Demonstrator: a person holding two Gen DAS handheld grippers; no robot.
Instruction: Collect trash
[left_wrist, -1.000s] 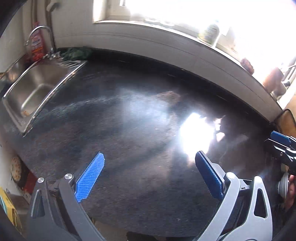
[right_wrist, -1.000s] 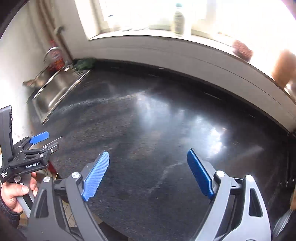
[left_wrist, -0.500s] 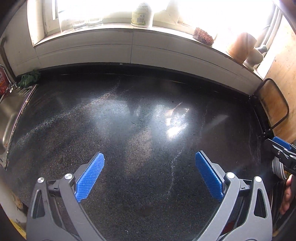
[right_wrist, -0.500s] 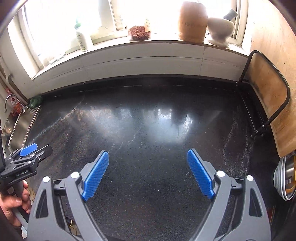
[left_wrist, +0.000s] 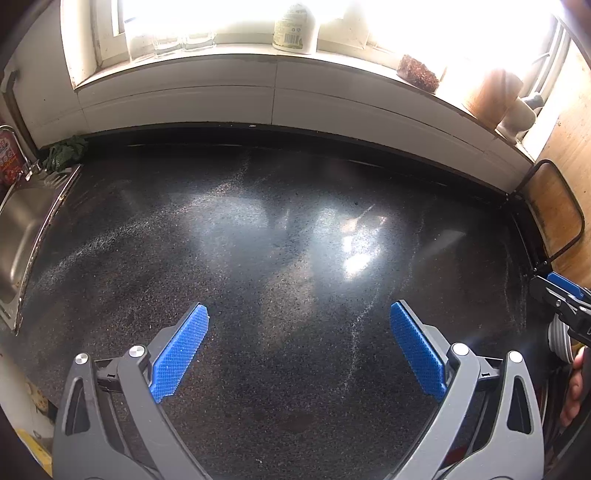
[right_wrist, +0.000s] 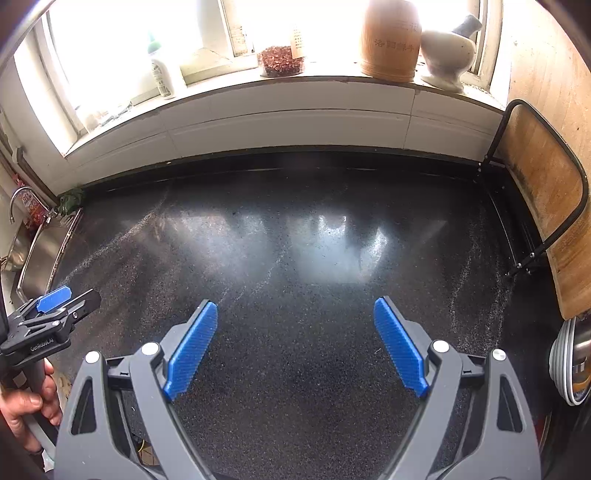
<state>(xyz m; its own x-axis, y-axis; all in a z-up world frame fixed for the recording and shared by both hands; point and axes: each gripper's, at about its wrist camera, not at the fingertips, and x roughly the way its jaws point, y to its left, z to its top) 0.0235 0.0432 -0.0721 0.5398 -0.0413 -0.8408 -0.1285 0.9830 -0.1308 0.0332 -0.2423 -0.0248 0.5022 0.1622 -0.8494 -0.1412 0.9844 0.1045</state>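
Observation:
My left gripper (left_wrist: 299, 314) is open and empty, held over a black speckled countertop (left_wrist: 280, 258). My right gripper (right_wrist: 295, 310) is open and empty too, over the same countertop (right_wrist: 295, 251). I see no loose trash on the counter in either view. The right gripper shows at the right edge of the left wrist view (left_wrist: 561, 295). The left gripper shows at the left edge of the right wrist view (right_wrist: 51, 314), with a hand on its handle.
A steel sink (left_wrist: 18, 229) with a tap lies at the left. A green rag (left_wrist: 64, 153) sits by it. The windowsill holds a bottle (right_wrist: 162, 74), a bowl of red bits (right_wrist: 280, 61), a wooden jar (right_wrist: 391, 40) and a mortar (right_wrist: 447, 51). A wooden board (right_wrist: 546, 206) in a rack and stacked dishes (right_wrist: 569, 362) stand at the right.
Both grippers have swung right, from facing the sink corner to facing the windowsill squarely, and stayed open. The views have settled since half a second ago.

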